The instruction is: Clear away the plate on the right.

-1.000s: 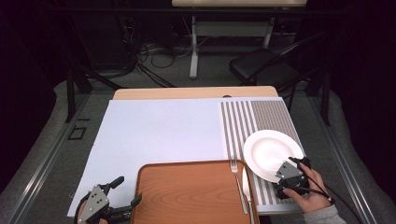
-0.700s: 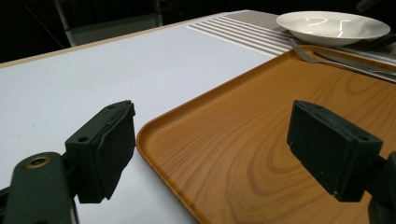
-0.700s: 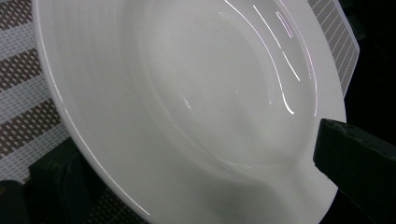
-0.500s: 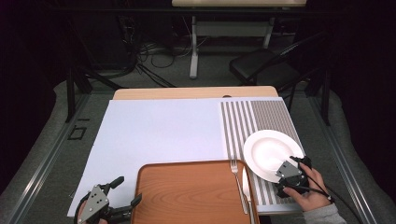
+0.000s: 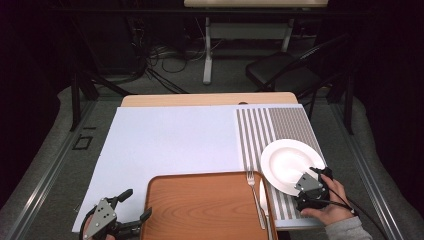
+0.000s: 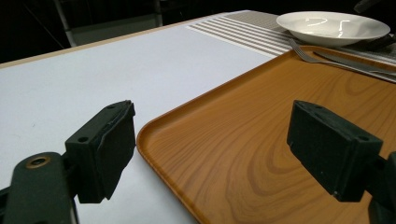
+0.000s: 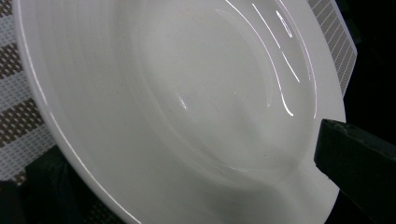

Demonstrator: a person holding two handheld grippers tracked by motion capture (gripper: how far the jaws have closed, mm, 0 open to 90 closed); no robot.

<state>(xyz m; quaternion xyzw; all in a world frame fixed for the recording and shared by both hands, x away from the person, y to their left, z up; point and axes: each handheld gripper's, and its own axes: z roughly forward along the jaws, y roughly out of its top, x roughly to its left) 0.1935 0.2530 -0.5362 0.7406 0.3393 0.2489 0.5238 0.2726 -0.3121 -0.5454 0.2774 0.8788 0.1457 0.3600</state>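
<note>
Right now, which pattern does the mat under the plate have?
Brown and white stripes on the mat, clearest in the high view.

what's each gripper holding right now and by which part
The right gripper has its jaws around the near rim of the white plate; whether they are clamped cannot be told. The left gripper, open, holds nothing.

You have one white plate [image 5: 286, 165], one fork [image 5: 255, 197], one knife [image 5: 265, 210], one wooden tray [image 5: 200, 207], one striped placemat [image 5: 285, 127].

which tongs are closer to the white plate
Right. The right tongs are at the near rim of the white plate, one jaw over it and one under. The left tongs straddle the wooden tray's near-left corner, far across the table.
</note>
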